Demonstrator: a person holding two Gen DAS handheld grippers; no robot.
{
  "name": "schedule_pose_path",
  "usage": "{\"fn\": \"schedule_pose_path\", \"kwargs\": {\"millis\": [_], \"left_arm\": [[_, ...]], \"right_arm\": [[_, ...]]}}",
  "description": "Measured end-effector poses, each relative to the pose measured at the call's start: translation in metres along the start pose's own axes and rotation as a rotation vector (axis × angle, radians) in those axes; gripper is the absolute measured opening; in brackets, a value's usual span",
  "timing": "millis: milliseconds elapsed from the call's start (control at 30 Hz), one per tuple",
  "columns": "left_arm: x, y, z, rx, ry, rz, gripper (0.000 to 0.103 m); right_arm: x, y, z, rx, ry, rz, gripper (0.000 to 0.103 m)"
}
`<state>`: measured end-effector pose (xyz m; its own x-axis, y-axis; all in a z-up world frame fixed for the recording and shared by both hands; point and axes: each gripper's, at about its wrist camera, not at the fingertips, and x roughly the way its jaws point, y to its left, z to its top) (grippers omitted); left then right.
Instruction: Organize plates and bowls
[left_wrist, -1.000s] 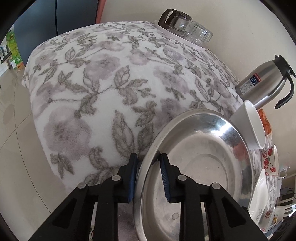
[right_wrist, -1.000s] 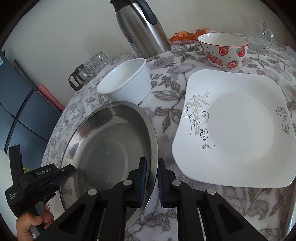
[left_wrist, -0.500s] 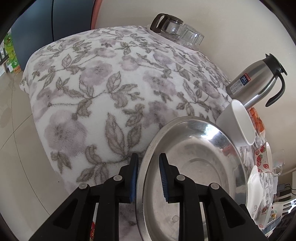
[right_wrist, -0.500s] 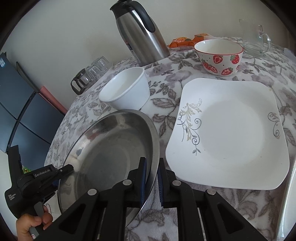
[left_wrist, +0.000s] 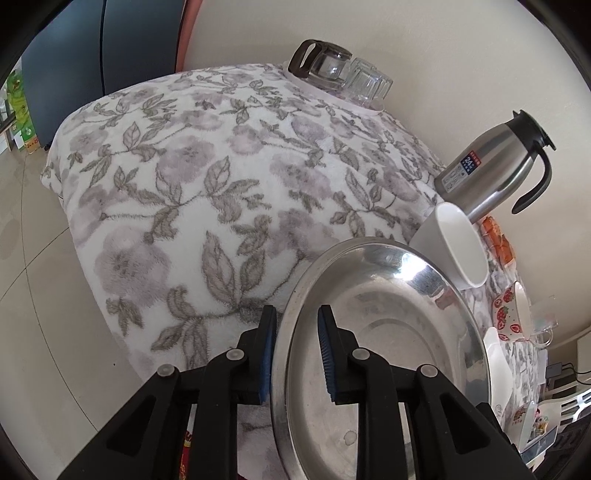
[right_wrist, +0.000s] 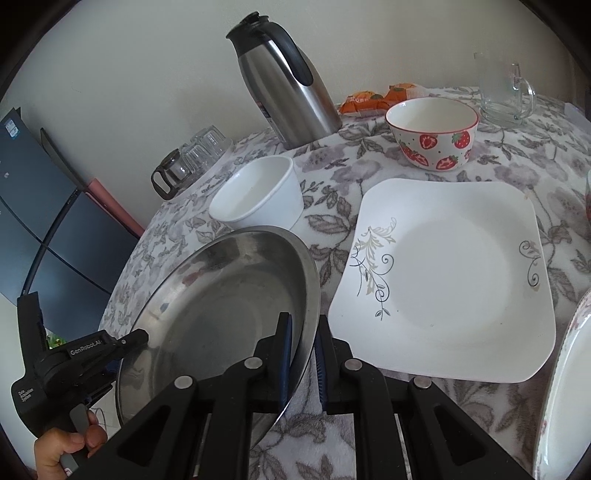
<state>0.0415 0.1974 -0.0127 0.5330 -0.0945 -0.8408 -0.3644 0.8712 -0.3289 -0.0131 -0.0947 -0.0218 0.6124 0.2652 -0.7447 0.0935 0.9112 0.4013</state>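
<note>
Above the floral-clothed table (right_wrist: 498, 155), both grippers' jaws clamp the round steel plate (right_wrist: 221, 306); square white plate (right_wrist: 450, 277) and bowls remain unstacked.

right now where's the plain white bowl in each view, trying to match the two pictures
Left wrist view: the plain white bowl sits right of centre, seen side-on, just beyond the far rim of the steel plate.
Right wrist view: the plain white bowl is left of centre in the upper half, again just behind the steel plate.
Shared landmark: the steel thermos jug stands just behind the bowl in both.
</note>
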Motion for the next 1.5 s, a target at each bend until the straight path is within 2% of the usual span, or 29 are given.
{"fn": "schedule_pose_path", "kwargs": {"millis": [233,700,1100,1267,1500], "left_arm": [[-0.021,-0.007,-0.001,0.005,-0.049,-0.031,0.023],[-0.05,-0.035,-0.008,0.053,-0.103,-0.096,0.023],[-0.048,-0.113,-0.027,0.193,-0.078,-0.17,0.023],[-0.041,-0.142,-0.037,0.248,-0.048,-0.185,0.023],[-0.031,-0.179,-0.048,0.305,-0.024,-0.22,0.023]], "right_arm": [[-0.022,0.003,0.006,-0.012,-0.046,0.018,0.013],[-0.062,-0.003,0.014,-0.052,-0.133,-0.032,0.013],[-0.086,-0.073,0.024,0.091,-0.185,-0.106,0.013],[-0.098,-0.092,0.027,0.107,-0.223,-0.17,0.013],[-0.11,-0.128,0.029,0.21,-0.255,-0.185,0.013]]}}
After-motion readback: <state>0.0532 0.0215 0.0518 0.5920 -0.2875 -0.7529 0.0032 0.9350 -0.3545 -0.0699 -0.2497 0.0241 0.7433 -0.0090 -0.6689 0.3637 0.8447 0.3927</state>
